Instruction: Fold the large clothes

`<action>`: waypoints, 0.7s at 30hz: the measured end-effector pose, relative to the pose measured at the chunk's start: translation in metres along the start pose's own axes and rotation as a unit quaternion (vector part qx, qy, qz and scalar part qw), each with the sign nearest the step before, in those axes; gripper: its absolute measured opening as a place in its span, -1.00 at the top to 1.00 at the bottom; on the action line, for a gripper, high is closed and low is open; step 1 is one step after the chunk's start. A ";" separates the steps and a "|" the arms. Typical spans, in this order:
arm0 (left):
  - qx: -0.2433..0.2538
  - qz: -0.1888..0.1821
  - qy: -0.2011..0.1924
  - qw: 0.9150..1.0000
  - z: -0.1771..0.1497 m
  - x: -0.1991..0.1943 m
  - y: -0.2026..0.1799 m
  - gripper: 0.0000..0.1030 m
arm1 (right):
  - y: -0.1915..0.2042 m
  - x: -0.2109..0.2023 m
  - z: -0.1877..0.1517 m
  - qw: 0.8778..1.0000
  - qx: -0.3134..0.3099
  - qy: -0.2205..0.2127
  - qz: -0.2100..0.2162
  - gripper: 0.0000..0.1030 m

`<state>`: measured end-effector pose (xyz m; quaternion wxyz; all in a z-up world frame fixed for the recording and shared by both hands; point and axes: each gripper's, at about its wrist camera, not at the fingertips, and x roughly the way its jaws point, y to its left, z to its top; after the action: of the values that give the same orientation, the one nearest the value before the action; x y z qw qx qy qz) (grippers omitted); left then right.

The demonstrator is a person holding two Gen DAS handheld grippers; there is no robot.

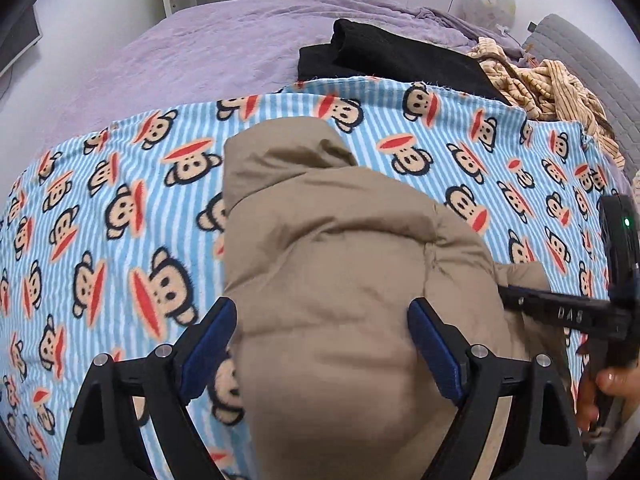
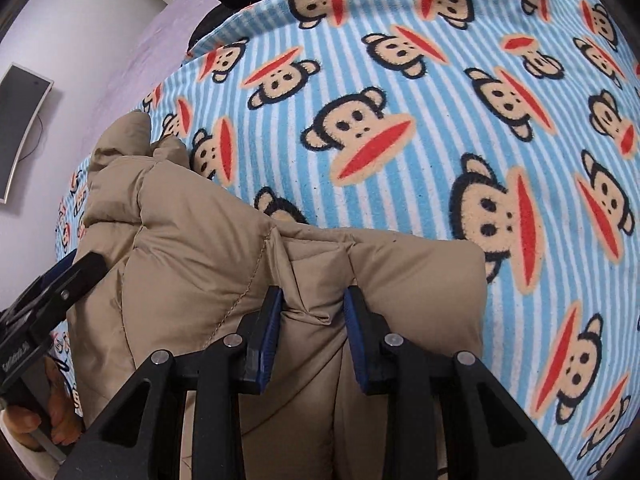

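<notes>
Item: tan puffer jacket (image 1: 332, 264), bunched on a blue-striped monkey-print blanket (image 1: 120, 208) spread over a purple bedcover (image 1: 192, 48). Left gripper (image 1: 322, 344): jaws spread wide, straddling a thick fold of the jacket; whether the blue pads press it cannot be told. Right gripper (image 2: 312, 320): jaws drawn narrow, pinching a gathered pleat of jacket fabric between its blue pads (image 2: 266, 340). Beyond the blanket's far edge: black garment (image 1: 400, 56), striped beige garment (image 1: 540, 84).

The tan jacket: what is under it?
The tan jacket lies on the monkey-print blanket, which shows all around it. Whether anything else sits beneath the jacket cannot be seen; its bulk covers that patch.
</notes>
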<state>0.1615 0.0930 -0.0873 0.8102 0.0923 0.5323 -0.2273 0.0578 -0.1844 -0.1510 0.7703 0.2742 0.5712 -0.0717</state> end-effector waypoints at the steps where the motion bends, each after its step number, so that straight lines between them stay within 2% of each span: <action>1: -0.001 -0.002 0.003 1.000 -0.010 -0.008 0.005 -0.71 | 0.000 -0.004 -0.001 1.000 0.002 -0.001 0.002 0.36; 6: -0.013 -0.009 0.032 0.999 -0.061 -0.034 0.015 -0.71 | 0.009 -0.030 -0.010 1.000 -0.012 -0.003 -0.003 0.30; 11: -0.029 -0.012 0.063 0.998 -0.097 -0.030 0.012 -0.71 | 0.031 -0.068 -0.039 0.999 -0.040 0.000 0.008 0.30; 16: -0.040 -0.012 0.067 0.997 -0.104 -0.028 0.010 -0.71 | 0.053 -0.092 -0.081 0.997 -0.069 0.015 0.004 0.30; 21: -0.033 -0.009 0.070 0.997 -0.101 -0.031 0.009 -0.71 | 0.048 -0.083 -0.114 0.997 -0.056 0.053 -0.009 0.29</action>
<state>0.0728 0.1486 -0.1018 0.7715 0.0768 0.5956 -0.2101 -0.0453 -0.1034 -0.0805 0.7521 0.2292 0.6171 -0.0317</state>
